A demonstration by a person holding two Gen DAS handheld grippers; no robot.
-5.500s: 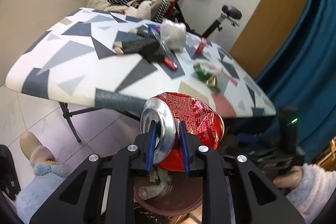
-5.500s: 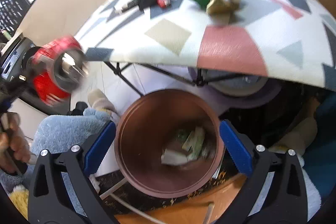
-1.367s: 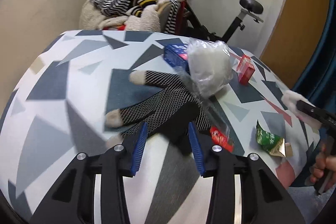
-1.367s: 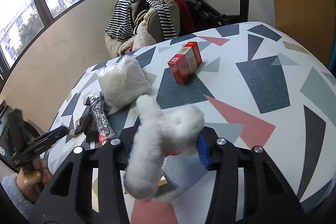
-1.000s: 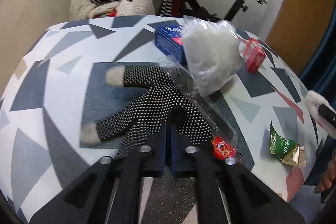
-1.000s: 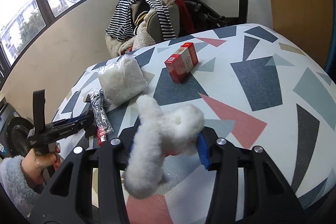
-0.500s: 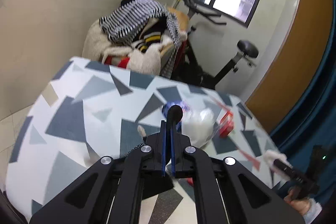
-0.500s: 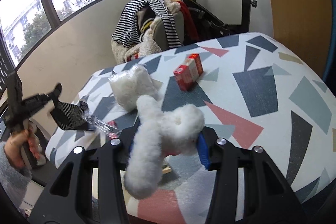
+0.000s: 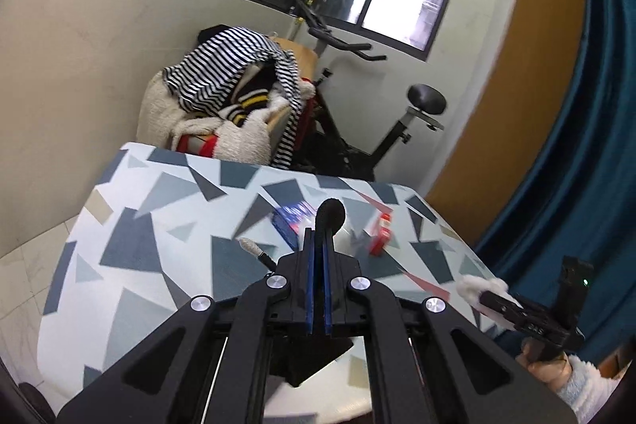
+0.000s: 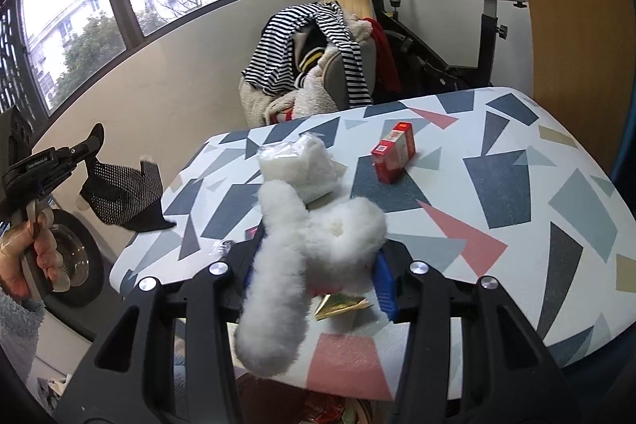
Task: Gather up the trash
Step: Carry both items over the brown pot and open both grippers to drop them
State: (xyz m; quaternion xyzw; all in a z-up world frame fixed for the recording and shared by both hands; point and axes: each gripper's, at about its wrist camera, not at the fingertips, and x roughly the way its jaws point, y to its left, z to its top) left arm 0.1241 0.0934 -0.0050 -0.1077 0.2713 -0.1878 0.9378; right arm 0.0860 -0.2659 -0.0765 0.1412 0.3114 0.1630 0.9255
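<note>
My left gripper [image 9: 318, 245] is shut on a black dotted glove [image 10: 119, 197], lifted off the table and hanging in the air left of it; a glove tip [image 9: 329, 215] pokes up between the blue pads. My right gripper [image 10: 318, 265] is shut on a white fluffy toy [image 10: 310, 245] held above the table's front edge. On the patterned table [image 10: 497, 185] lie a clear bag of white stuff [image 10: 298, 169], a red box [image 10: 393, 151], a gold and green wrapper [image 10: 342, 304] and a blue box [image 9: 292, 221].
A chair heaped with striped clothes [image 9: 230, 98] and an exercise bike [image 9: 357, 130] stand behind the table. A blue curtain [image 9: 588, 146] hangs at the right. A round machine door [image 10: 75, 257] is low at the left.
My left gripper closed on the black glove and lifted it up off the table to the left. My right gripper held the white toy nearly still.
</note>
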